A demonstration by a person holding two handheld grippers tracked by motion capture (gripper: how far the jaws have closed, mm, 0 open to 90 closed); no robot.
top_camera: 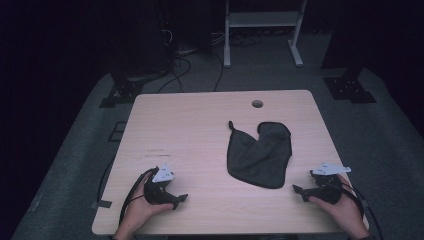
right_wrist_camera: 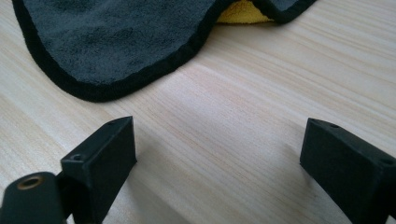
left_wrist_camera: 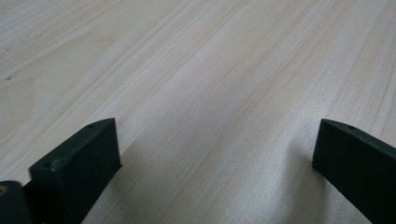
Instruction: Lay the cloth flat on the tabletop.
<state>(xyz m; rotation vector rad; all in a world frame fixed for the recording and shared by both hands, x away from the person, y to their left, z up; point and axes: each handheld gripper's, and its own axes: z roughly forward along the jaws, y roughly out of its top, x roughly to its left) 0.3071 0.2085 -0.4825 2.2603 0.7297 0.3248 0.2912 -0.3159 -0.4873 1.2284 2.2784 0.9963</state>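
The right tool (top_camera: 303,191) rests low on the table (top_camera: 200,130) with its jaws spread and nothing between them. The dark grey cloth (top_camera: 260,155) lies crumpled just ahead of it, its black-bound edge (right_wrist_camera: 135,81) nearest the jaws and a yellow underside (right_wrist_camera: 240,13) peeking out beyond, likely the hem to pinch first. The left tool (top_camera: 179,198), also spread and empty, sits well off to the cloth's far side over bare wood, seemingly waiting.
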